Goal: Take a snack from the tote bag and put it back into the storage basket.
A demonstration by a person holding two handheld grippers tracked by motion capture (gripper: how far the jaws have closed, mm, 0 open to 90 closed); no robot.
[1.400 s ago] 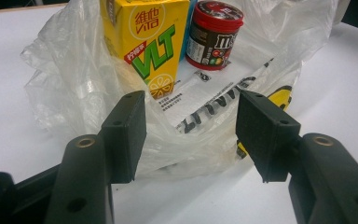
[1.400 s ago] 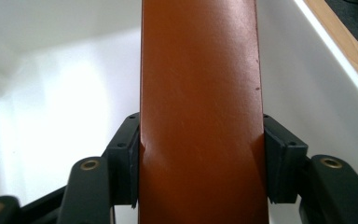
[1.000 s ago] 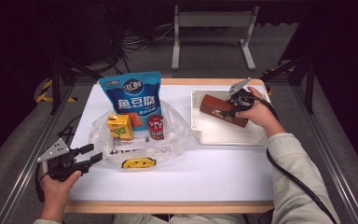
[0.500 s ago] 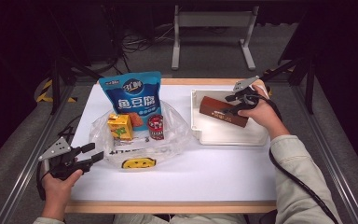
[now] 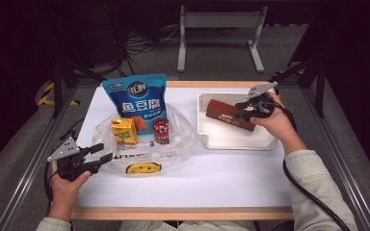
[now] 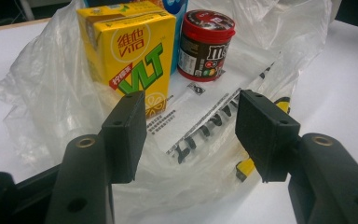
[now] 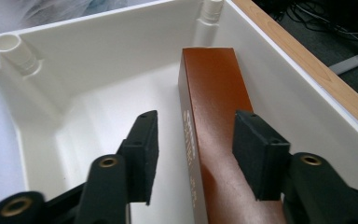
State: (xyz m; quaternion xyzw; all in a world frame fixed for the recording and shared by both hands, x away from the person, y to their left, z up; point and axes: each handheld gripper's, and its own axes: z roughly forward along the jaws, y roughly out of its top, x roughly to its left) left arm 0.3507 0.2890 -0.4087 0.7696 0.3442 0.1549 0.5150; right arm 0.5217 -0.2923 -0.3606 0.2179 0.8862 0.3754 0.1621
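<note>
Brown box (image 5: 230, 115) lay in the white tray (image 5: 236, 142) at the table's right, seen from the high view, w/ your right gripper (image 5: 247, 109) over it. Left gripper view: left gripper (image 6: 191, 135) jaws spread, empty, facing the plastic bag (image 6: 51, 112) and yellow carton (image 6: 128, 51). Right gripper view: jaws had just been closing, box between them, left pad clear, so no grip. Risk: box sat off-centre, could twist or jam on the tray wall.
</note>
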